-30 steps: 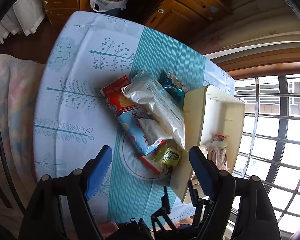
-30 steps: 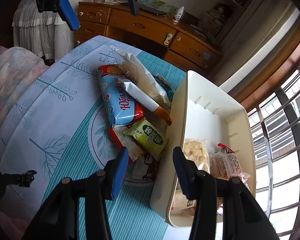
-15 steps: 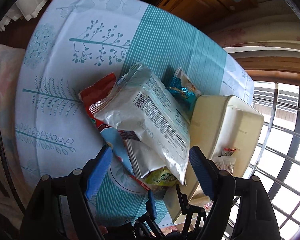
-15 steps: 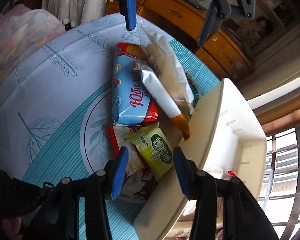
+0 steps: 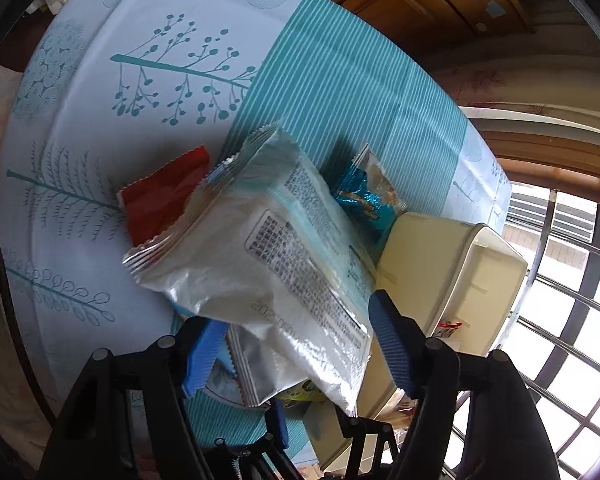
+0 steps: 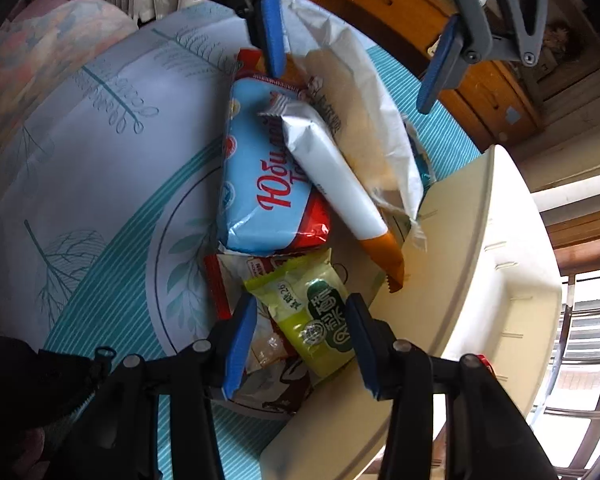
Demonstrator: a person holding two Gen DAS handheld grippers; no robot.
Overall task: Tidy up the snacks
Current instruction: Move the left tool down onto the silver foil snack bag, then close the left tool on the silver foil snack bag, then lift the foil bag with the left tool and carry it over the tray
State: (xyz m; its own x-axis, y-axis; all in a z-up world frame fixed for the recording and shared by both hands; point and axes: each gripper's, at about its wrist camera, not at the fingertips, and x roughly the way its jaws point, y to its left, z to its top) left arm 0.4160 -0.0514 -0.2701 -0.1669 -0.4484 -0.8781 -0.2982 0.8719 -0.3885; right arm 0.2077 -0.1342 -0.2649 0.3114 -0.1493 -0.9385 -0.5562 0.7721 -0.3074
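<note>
On the teal-and-white tablecloth (image 6: 100,128) a heap of snack packets lies just left of a cream plastic bin (image 6: 500,280). Topmost is a big silver bag (image 5: 268,264), slanting over a blue-and-red biscuit pack (image 6: 260,184) and a slim white-and-orange wrapper (image 6: 332,176) whose orange tip reaches the bin's near wall. Nearer in the right wrist view lies a green packet (image 6: 320,320) on a red-and-white packet (image 6: 228,280), with a brown-and-white one (image 6: 276,392) nearest of all. At the far side of the heap, a small blue foil packet (image 5: 364,200) sits against the bin's far corner.

The left gripper (image 5: 296,340) hangs over the silver bag with its jaws spread to either side of the bag's near end — they have just been closing, and the bag is between them, though neither blue pad (image 5: 388,340) visibly presses it; the right wrist view shows a clear gap at the right-hand pad. The right gripper (image 6: 300,344) points down at the green packet, jaws narrowly parted and flanking it; whether the pads touch it I cannot tell.

Inside the bin a red-tipped wrapper (image 5: 450,325) shows. Beyond the table stand wooden drawers (image 5: 420,4), and a barred window (image 5: 560,300) fills the right.
</note>
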